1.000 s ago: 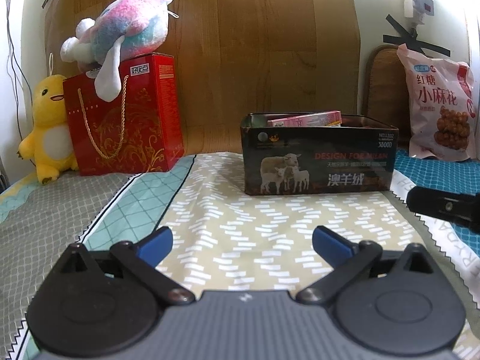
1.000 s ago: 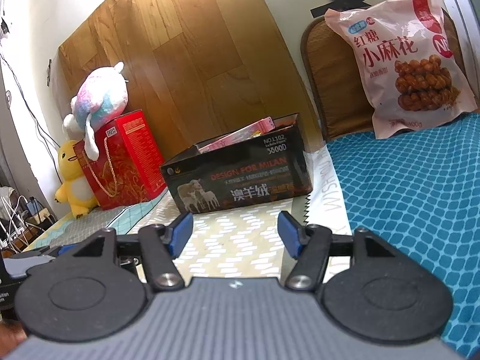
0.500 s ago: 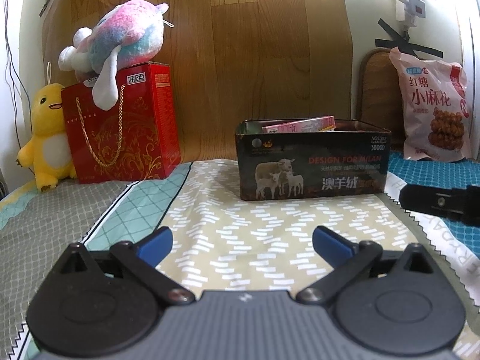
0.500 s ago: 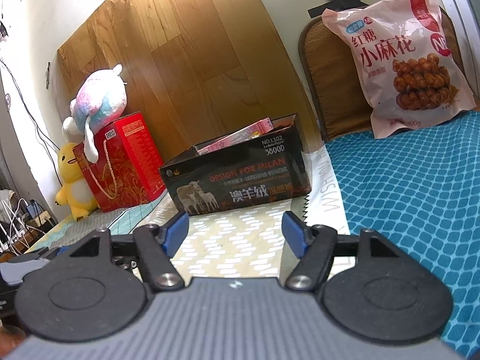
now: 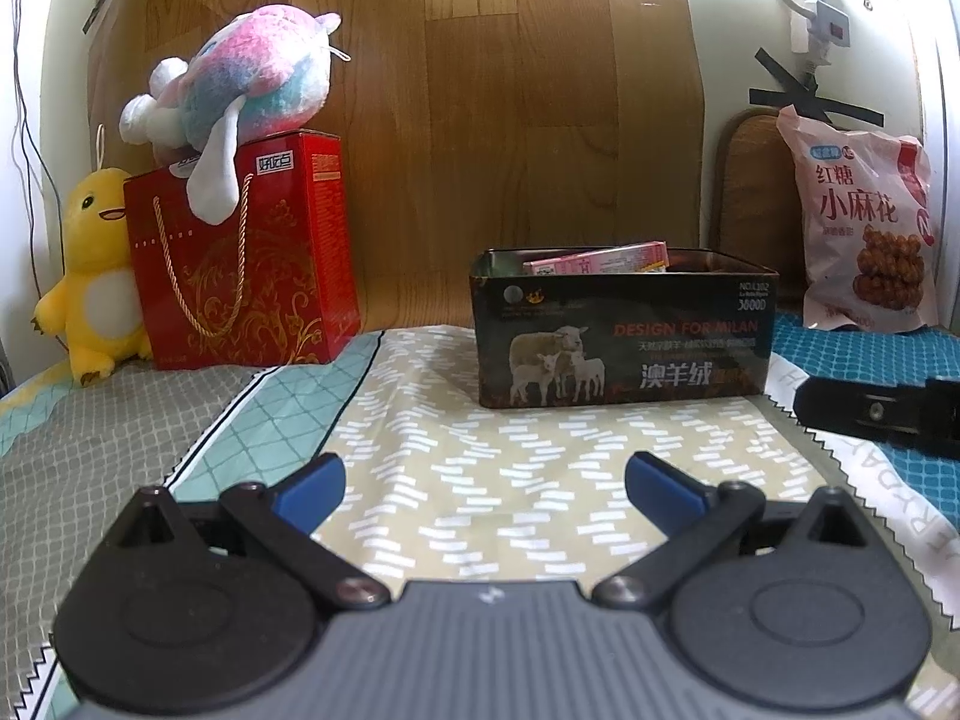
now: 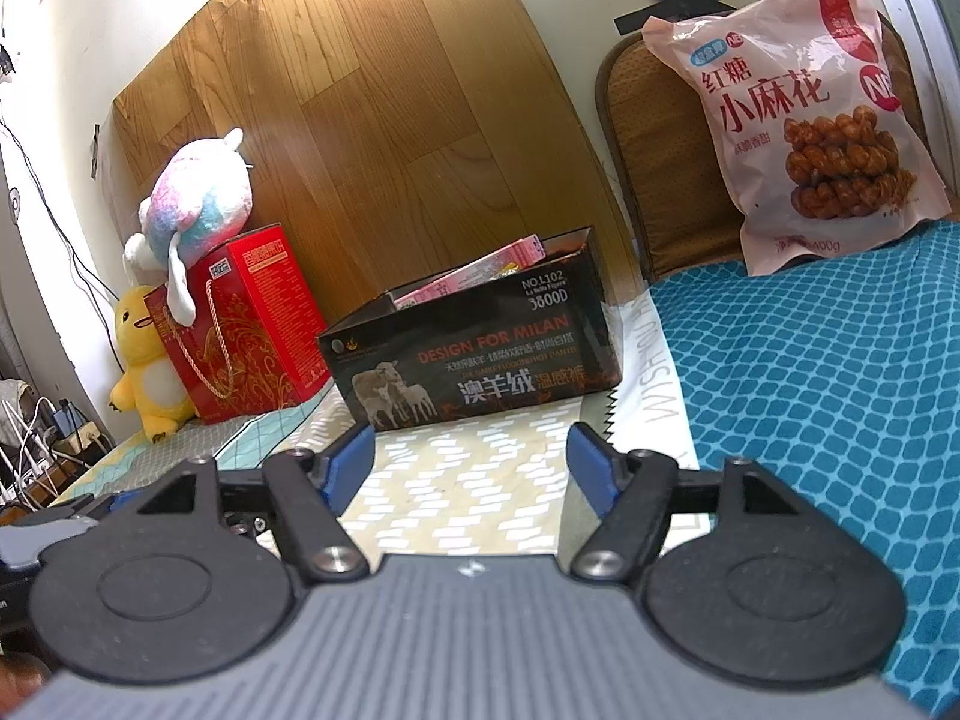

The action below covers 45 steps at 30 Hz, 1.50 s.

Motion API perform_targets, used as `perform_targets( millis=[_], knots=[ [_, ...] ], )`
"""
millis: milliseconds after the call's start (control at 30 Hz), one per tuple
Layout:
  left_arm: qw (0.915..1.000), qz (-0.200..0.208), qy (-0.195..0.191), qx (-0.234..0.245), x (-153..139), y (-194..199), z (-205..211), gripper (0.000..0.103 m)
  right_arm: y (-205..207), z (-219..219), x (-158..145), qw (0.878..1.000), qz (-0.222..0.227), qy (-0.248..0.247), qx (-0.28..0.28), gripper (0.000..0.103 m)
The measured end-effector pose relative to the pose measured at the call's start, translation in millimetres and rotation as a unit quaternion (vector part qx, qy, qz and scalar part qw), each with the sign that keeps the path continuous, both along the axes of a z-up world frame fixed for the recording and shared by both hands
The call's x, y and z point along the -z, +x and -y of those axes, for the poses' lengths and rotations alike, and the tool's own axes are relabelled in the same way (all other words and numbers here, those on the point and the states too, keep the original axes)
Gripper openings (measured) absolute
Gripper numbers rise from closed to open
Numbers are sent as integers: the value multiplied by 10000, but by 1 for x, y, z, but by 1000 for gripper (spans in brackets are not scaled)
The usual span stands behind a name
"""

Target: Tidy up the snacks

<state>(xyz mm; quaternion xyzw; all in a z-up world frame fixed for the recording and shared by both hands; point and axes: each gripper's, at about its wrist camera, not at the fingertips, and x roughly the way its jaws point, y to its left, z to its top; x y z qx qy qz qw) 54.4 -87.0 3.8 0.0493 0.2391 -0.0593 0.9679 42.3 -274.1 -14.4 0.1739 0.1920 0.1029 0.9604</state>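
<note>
A dark open tin box (image 5: 624,336) with sheep on its side stands on the patterned cloth ahead; it also shows in the right wrist view (image 6: 474,354). A pink snack box (image 5: 594,261) leans inside it, also seen in the right wrist view (image 6: 474,273). A pink bag of fried dough twists (image 5: 864,222) leans upright at the back right; it is large in the right wrist view (image 6: 822,126). My left gripper (image 5: 485,483) is open and empty, well short of the tin. My right gripper (image 6: 471,462) is open and empty, also short of the tin.
A red gift bag (image 5: 240,258) with a pastel plush (image 5: 240,90) on top and a yellow duck plush (image 5: 96,264) stand at the back left. A wooden board (image 5: 480,120) leans on the wall. The right gripper's body (image 5: 882,414) shows at the right. A teal mat (image 6: 840,372) lies right.
Both grippers have drawn back slightly from the tin and stay open and empty. Nothing on the cloth has moved.
</note>
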Motion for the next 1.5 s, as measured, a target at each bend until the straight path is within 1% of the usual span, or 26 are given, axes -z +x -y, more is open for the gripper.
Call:
perform_targets(
  millis=[267, 433, 867, 1200, 1500],
  knots=[
    [10000, 38, 27, 23, 0, -2, 1, 103, 0, 0, 0, 10000, -2, 1, -6, 74],
    [9998, 116, 116, -151, -1, -4, 2, 103, 0, 0, 0, 10000, -3, 3, -4, 74],
    [9996, 74, 84, -249, -1, -2, -1, 103, 1, 0, 0, 10000, -5, 4, -5, 75],
    [9998, -40, 57, -185, 0, 0, -1, 103, 1, 0, 0, 10000, -6, 3, -6, 75],
    [9999, -49, 39, -106, 0, 0, -1, 103, 1, 0, 0, 10000, -6, 2, -5, 75]
  ],
)
